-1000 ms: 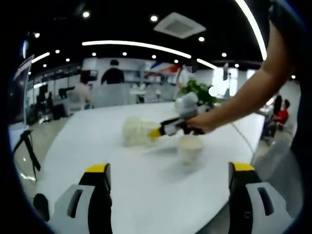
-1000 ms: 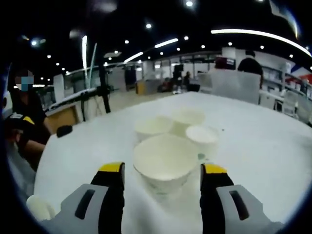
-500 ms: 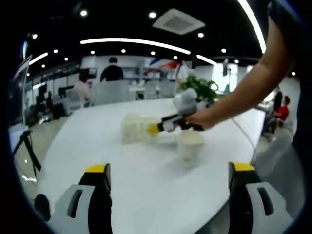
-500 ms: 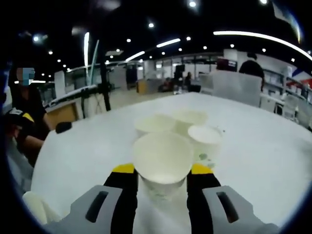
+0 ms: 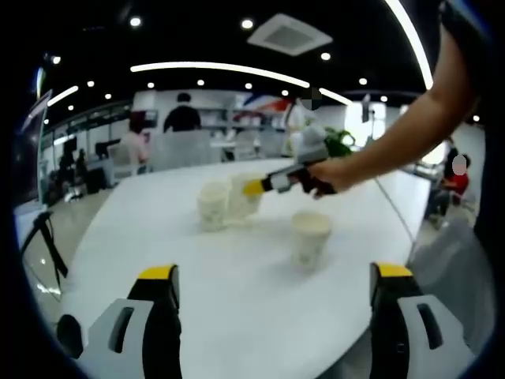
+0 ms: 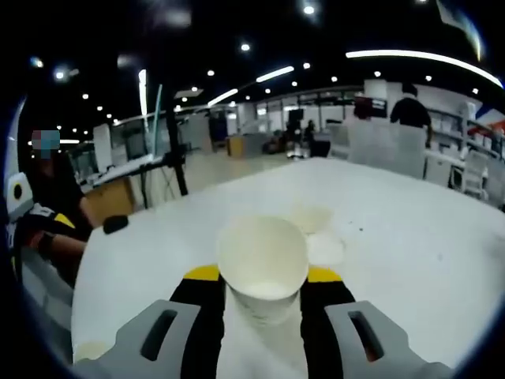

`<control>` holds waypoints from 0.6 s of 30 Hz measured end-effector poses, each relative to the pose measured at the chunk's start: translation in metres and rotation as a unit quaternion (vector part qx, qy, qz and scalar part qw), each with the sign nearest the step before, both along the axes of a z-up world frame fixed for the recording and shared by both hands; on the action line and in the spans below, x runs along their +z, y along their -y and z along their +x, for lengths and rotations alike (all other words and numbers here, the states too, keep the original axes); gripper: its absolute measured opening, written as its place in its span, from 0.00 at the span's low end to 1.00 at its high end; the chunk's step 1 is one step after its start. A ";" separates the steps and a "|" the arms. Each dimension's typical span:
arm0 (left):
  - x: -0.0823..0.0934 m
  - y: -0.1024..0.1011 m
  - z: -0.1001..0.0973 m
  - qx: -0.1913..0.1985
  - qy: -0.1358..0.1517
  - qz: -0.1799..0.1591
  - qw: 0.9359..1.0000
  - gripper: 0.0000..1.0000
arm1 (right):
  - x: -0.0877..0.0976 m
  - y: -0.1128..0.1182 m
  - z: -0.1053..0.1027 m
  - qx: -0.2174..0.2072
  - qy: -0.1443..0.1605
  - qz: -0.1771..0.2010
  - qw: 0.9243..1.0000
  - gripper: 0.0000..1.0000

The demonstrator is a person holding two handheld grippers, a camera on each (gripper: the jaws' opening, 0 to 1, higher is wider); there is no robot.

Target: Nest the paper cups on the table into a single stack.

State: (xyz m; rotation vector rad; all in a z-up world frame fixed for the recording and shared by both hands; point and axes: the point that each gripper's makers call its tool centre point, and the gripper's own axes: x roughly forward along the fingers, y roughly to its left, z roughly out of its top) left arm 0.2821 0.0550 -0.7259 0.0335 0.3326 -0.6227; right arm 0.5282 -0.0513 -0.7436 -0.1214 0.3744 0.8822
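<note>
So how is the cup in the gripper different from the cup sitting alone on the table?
The held cup is pinched between the right gripper's shut jaws and lifted above the table; the lone cup stands on the table with nothing touching it. The held cup hangs near two other cups; the lone cup stands apart. Both are plain white paper cups, upright and open at the top.

No legible text, label, brand, number or sign anywhere in either view. The paper cups (image 5: 309, 237) are plain white, unprinted. Background panels and a coloured hanging at the back of the room are too blurred to read.
</note>
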 end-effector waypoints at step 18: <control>-0.004 0.001 -0.002 -0.008 -0.007 0.010 1.000 1.00 | 0.059 0.014 0.015 0.007 0.029 -0.004 1.000 0.34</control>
